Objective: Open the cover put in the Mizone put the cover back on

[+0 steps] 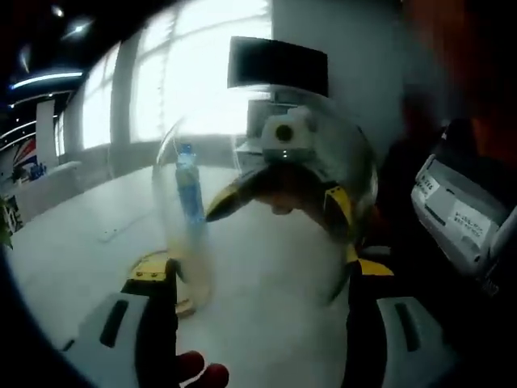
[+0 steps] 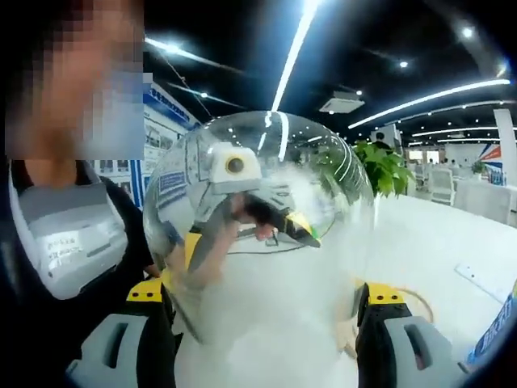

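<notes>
Both the left gripper (image 1: 258, 323) and right gripper (image 2: 262, 339) clamp the clear dome cover (image 1: 271, 190) mid-frame, lifted off; the Mizone bottle (image 1: 189, 190) stands center-left on the table (image 1: 73, 242), insertion and re-covering remain.

My clear dome cover (image 1: 266, 186) was smeared with blur, and the Mizone bottle (image 1: 188, 194) behind it looked warped, label unreadable. In the right gripper view another bottle (image 2: 494, 330) was cut off at the right edge.

Clear glossy dome cover (image 2: 258, 242), smooth matt white table (image 1: 97, 242), translucent plastic Mizone bottle (image 1: 188, 194)
</notes>
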### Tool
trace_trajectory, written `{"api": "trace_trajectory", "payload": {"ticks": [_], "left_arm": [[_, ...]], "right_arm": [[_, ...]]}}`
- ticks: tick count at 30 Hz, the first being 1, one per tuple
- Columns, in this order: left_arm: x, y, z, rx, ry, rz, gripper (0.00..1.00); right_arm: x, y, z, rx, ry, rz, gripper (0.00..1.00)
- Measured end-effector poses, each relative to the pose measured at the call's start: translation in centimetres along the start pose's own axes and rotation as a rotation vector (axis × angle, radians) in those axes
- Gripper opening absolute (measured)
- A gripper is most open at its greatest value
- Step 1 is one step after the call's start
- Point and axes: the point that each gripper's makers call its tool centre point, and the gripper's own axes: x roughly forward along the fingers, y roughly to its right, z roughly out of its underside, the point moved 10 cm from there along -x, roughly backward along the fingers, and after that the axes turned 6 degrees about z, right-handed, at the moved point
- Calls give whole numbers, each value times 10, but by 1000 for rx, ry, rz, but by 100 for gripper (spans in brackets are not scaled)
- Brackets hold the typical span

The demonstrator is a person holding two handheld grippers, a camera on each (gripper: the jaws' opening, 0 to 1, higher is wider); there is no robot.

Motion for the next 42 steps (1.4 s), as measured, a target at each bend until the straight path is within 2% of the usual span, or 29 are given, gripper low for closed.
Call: {"api": "trace_trajectory", "payload": {"ticks": [7, 11, 14, 16, 18, 21, 24, 26, 28, 31, 33, 39, 42], "left_arm": [[-1, -1, 2, 14, 27, 11, 73], [-2, -3, 4, 61, 61, 21, 73], [-4, -3, 4, 82, 72, 24, 73], [-5, -4, 3, 92, 78, 24, 73], [-9, -4, 3, 106, 87, 27, 72], [-16, -6, 2, 111, 108, 36, 69], [-28, -7, 0, 117, 154, 42, 62], [-36, -8, 0, 121, 185, 49, 57], [-42, -10, -1, 127, 213, 56, 54], [-40, -9, 0, 133, 214, 52, 53], [-39, -8, 0, 137, 212, 51, 53], [-42, -14, 2, 136, 211, 45, 55], [-45, -16, 1, 126, 221, 26, 56]], "right_arm": [[0, 0, 3, 4, 29, 8, 88], [-1, 1, 3, 0, 43, 10, 88], [-5, 3, 3, -18, 69, 7, 86], [-10, 5, 1, -56, 113, 7, 83], [-17, 6, -1, -46, 133, 7, 81], [-27, 8, -5, -47, 196, -3, 77], [-36, 10, -7, -41, 228, -4, 73], [-43, 10, -9, -110, 254, 2, 69], [-47, 10, -8, -118, 259, 7, 66], [-52, 12, -9, -122, 267, 10, 64], [-56, 15, -8, -143, 303, 14, 63], [-62, 23, -6, -117, 320, 6, 59], [-65, 23, -4, -111, 307, 30, 57]]}}
